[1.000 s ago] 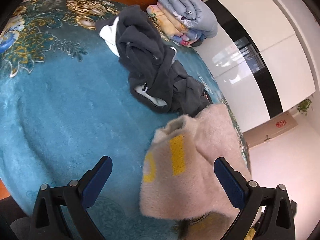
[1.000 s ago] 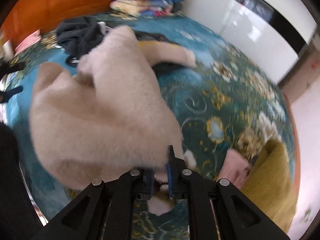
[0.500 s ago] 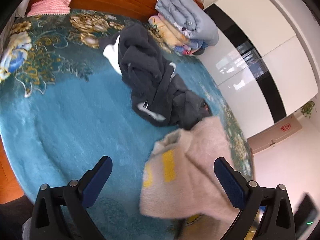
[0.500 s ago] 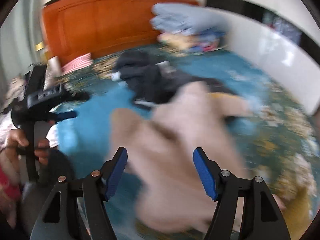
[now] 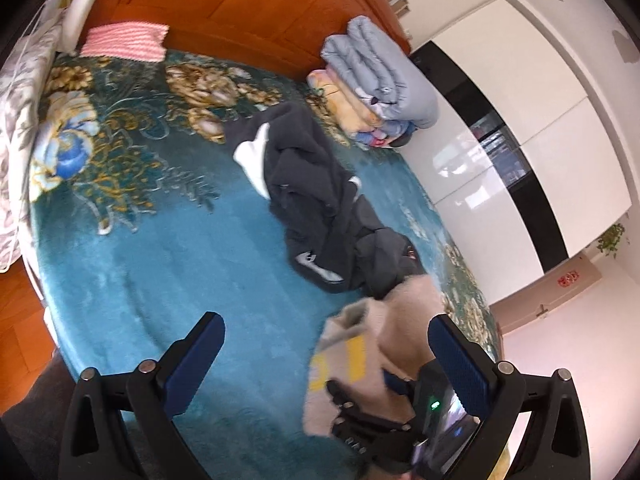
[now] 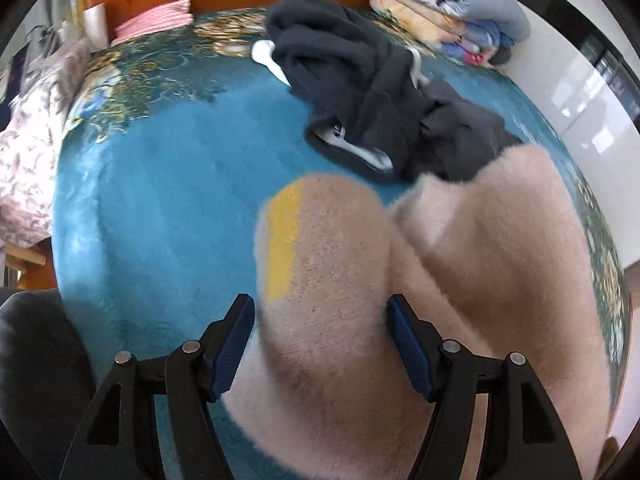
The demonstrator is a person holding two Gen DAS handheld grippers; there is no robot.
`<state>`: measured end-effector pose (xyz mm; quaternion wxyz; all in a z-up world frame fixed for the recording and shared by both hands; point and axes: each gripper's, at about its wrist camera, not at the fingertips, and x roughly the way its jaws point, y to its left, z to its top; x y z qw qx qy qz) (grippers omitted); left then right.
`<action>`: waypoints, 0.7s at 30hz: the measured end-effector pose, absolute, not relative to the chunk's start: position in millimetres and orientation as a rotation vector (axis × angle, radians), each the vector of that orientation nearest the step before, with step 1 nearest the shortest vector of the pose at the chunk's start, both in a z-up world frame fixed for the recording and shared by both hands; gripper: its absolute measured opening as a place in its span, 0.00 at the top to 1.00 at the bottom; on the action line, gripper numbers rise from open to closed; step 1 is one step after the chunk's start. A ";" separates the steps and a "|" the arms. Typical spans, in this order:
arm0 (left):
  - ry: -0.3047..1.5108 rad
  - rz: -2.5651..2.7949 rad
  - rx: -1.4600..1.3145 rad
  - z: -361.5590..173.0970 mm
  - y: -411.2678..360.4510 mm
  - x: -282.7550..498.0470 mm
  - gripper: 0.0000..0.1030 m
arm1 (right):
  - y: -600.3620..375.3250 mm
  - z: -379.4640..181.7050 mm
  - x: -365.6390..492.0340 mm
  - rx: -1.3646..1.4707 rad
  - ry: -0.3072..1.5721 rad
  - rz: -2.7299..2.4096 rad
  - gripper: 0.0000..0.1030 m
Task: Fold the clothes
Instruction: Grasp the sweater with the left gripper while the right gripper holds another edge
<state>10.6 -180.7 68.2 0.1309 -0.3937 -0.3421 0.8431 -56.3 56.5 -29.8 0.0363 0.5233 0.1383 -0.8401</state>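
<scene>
A fuzzy beige sweater with yellow patches [image 6: 460, 264] lies bunched on the blue bed cover [image 6: 168, 200], near the front edge. My right gripper [image 6: 322, 344] is open, its blue pads on either side of a fold of the sweater. My left gripper [image 5: 326, 354] is open and empty, above the cover to the left of the sweater [image 5: 384, 332]. The right gripper [image 5: 394, 420] shows in the left wrist view, on the sweater's near edge. A heap of dark grey clothes [image 5: 320, 208] lies beyond the sweater [image 6: 380, 100].
A stack of folded quilts [image 5: 380, 92] sits at the bed's far corner by the orange headboard [image 5: 240, 8]. A pink striped cloth [image 5: 124, 42] and a floral pillow [image 5: 20, 120] lie at the left. White wardrobes [image 5: 540, 140] stand on the right.
My right gripper opened, let go of the sweater, swung around and came down over a fold of it. My left gripper drew back and up, so more of the bed shows.
</scene>
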 end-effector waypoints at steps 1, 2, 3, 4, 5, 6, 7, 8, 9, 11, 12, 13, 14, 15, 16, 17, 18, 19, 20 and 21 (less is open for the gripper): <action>-1.005 2.448 -1.148 65.9 -183.9 10.6 0.00 | 59.8 -29.8 -56.9 1.617 0.402 -2.580 0.38; -1.018 2.448 -1.152 63.7 -187.1 10.7 0.00 | 63.2 -28.8 -57.8 1.631 0.404 -2.585 0.50; -1.029 2.444 -1.157 61.1 -187.3 10.9 0.00 | 65.6 -28.1 -58.8 1.643 0.413 -2.591 0.61; -1.037 2.436 -1.166 58.9 -187.7 10.0 0.00 | 68.6 -26.6 -59.8 1.651 0.399 -2.592 0.65; -1.036 2.428 -1.176 57.3 -187.5 9.3 0.00 | 73.2 -23.4 -57.9 1.648 0.360 -2.593 0.73; -1.035 2.420 -1.185 55.8 -187.2 8.7 0.00 | 77.8 -20.1 -55.9 1.645 0.320 -2.592 0.76; -1.028 2.420 -1.194 53.8 -186.6 8.2 0.00 | 82.4 -16.8 -53.9 1.641 0.280 -2.591 0.78; -1.032 2.412 -1.208 51.1 -186.5 7.0 0.00 | 87.0 -13.5 -51.9 1.637 0.241 -2.590 0.79; -1.037 2.403 -1.223 48.3 -186.3 5.7 0.00 | 92.7 -6.4 -46.9 1.613 0.234 -2.603 0.80; -1.061 2.378 -1.256 41.1 -186.7 2.9 0.00 | 104.1 7.7 -36.7 1.564 0.223 -2.628 0.81; -1.080 2.362 -1.274 36.5 -187.3 1.3 0.00 | 111.5 17.0 -29.4 1.541 0.232 -2.646 0.81; -1.105 2.346 -1.297 30.9 -187.4 -0.9 0.00 | 119.0 26.3 -22.1 1.519 0.241 -2.663 0.81; -1.126 2.332 -1.322 25.7 -186.7 -3.2 0.00 | 128.8 36.8 -11.5 1.491 0.251 -2.687 0.81; -1.137 2.312 -1.354 19.5 -182.8 -7.7 0.00 | 136.5 45.6 -2.3 1.467 0.251 -2.713 0.81; -1.147 2.291 -1.386 13.2 -178.6 -12.5 0.00 | 148.7 55.2 9.2 1.446 0.228 -2.744 0.81; -1.134 2.277 -1.410 9.4 -171.6 -17.1 0.00 | 161.0 64.7 20.6 1.426 0.204 -2.774 0.81; -1.119 2.264 -1.434 5.9 -164.3 -21.7 0.00 | 171.3 71.0 32.6 1.412 0.173 -2.793 0.81; -1.104 2.251 -1.457 2.4 -157.0 -26.2 0.00 | 177.5 74.3 41.2 1.408 0.166 -2.804 0.81; -1.094 2.231 -1.467 -0.1 -147.5 -30.5 0.00 | 183.2 75.7 50.0 1.421 0.191 -2.815 0.81; -1.093 2.208 -1.476 -2.4 -137.9 -35.0 0.00 | 188.8 77.1 58.8 1.434 0.217 -2.825 0.81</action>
